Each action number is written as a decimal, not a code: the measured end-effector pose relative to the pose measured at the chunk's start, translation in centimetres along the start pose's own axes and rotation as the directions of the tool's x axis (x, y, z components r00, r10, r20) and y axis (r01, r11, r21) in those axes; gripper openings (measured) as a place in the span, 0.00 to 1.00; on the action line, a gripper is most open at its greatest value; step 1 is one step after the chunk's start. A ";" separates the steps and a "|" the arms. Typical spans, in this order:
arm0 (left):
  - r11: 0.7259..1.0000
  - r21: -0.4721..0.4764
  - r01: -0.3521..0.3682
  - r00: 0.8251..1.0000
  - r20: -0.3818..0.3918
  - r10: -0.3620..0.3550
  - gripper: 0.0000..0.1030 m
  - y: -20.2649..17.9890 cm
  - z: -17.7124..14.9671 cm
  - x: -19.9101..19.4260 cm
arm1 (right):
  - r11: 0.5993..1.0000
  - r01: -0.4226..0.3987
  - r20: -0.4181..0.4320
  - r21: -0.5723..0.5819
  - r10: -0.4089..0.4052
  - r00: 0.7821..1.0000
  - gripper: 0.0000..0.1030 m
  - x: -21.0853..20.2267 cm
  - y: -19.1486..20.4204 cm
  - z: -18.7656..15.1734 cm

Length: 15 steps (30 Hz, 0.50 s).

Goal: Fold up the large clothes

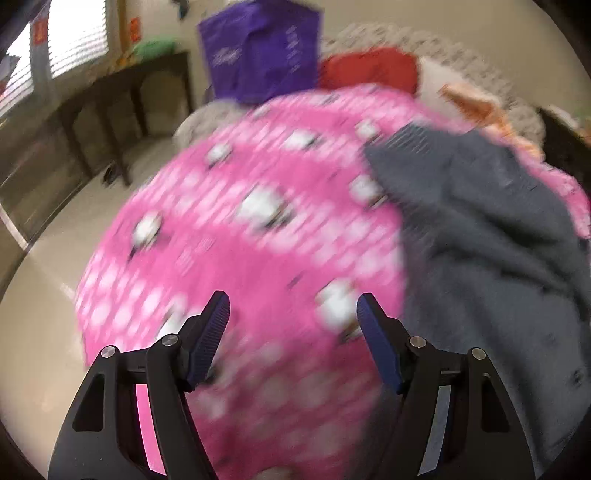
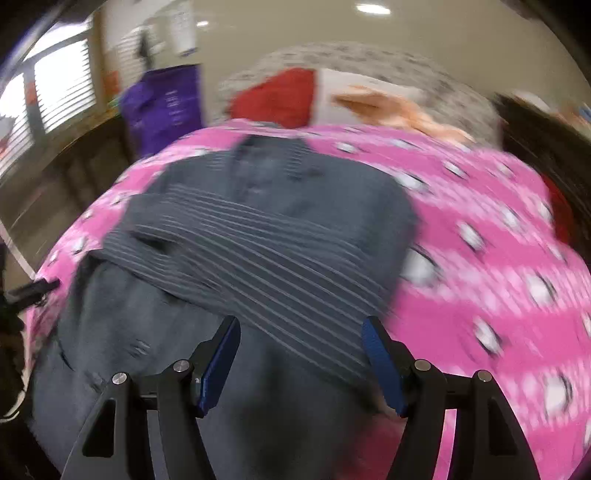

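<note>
A grey garment (image 2: 258, 236) lies crumpled on a pink spotted blanket (image 1: 240, 229). Above the blanket, the left gripper (image 1: 293, 306) and the right gripper (image 2: 301, 332) both hang spread wide, pinching nothing.

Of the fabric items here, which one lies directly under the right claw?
The grey ribbed garment, spread on the pink patterned blanket. The red cloth and orange cloth lie far behind it, beyond the blanket's far edge.

Bright room, but both my views are strongly smeared.

Daylight enters by the blinds (image 1: 77, 40) far up-left of my tools, and a ceiling lamp (image 2: 373, 9) glares above; only the fingers (image 1: 210, 336) stay sharp, the corners bend dark.
</note>
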<state>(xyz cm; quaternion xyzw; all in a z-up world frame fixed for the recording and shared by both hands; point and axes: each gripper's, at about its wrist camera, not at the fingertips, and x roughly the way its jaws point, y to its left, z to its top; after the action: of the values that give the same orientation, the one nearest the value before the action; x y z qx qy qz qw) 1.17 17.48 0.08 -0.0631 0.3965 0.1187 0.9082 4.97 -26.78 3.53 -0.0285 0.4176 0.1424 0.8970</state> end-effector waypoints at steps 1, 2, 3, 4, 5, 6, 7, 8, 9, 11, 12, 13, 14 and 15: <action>0.998 0.027 0.057 0.998 0.020 -0.058 0.70 -1.8 1.4 -0.2 | 1.000 0.013 0.003 0.024 -0.013 1.000 0.64 -0.4 -1.0 -0.5; 0.995 0.046 0.093 0.995 0.025 -0.094 0.70 -3.1 2.4 -0.2 | 0.998 0.027 0.008 0.052 -0.027 1.000 0.64 -0.9 -2.1 -1.2; 0.987 0.067 0.143 0.989 0.027 -0.146 0.70 -4.7 3.5 0.0 | 0.996 0.040 0.009 0.078 -0.040 0.999 0.64 -1.3 -2.9 -1.6; 0.975 0.088 0.206 0.977 0.027 -0.209 0.70 -6.6 4.8 0.5 | 0.993 0.051 0.009 0.102 -0.052 0.999 0.64 -1.4 -3.5 -2.0; 0.961 0.107 0.255 0.966 0.024 -0.259 0.70 -8.4 5.9 1.1 | 0.991 0.055 0.008 0.120 -0.056 0.998 0.64 -1.5 -3.9 -2.3; 0.950 0.125 0.285 0.957 0.025 -0.290 0.70 -10.4 7.3 2.0 | 0.990 0.057 0.005 0.129 -0.058 0.998 0.64 -1.4 -3.9 -2.3; 0.946 0.128 0.297 0.953 0.021 -0.302 0.69 -11.6 8.3 2.7 | 0.988 0.065 0.000 0.140 -0.066 0.998 0.64 -1.4 -4.2 -2.5; 0.944 0.122 0.308 0.950 0.017 -0.312 0.68 -12.9 9.4 3.6 | 0.987 0.067 0.000 0.147 -0.067 0.998 0.64 -1.6 -4.3 -2.7; 0.942 0.117 0.315 0.948 0.015 -0.319 0.68 -14.0 10.2 4.3 | 0.986 0.064 0.002 0.152 -0.066 0.998 0.64 -1.7 -4.3 -2.7; 0.942 0.133 0.309 0.951 -0.035 -0.307 0.65 -15.9 10.9 6.6 | 0.986 0.069 0.005 0.153 -0.070 0.998 0.64 -2.1 -4.4 -2.9; 0.948 0.137 0.289 0.956 -0.092 -0.278 0.62 -16.3 10.6 8.1 | 0.986 0.068 0.007 0.150 -0.069 0.998 0.64 -2.1 -4.3 -3.0; 0.956 0.138 0.258 0.961 -0.134 -0.240 0.57 -16.1 9.8 8.9 | 0.987 0.065 0.010 0.144 -0.067 0.998 0.64 -2.2 -4.2 -2.9; 0.966 0.141 0.215 0.965 -0.182 -0.189 0.57 -15.5 8.7 10.0 | 0.988 0.065 0.008 0.140 -0.067 0.998 0.64 -2.1 -4.3 -2.9; 0.972 0.139 0.191 0.964 -0.211 -0.159 0.57 -14.6 7.6 10.7 | 0.989 0.067 0.005 0.135 -0.068 0.998 0.64 -2.0 -4.4 -2.9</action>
<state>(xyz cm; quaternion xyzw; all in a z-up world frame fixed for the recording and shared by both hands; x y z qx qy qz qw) 17.41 6.75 -2.36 -0.0375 0.4860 -0.0008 0.8732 2.86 -31.91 2.88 0.0187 0.4209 0.0834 0.9031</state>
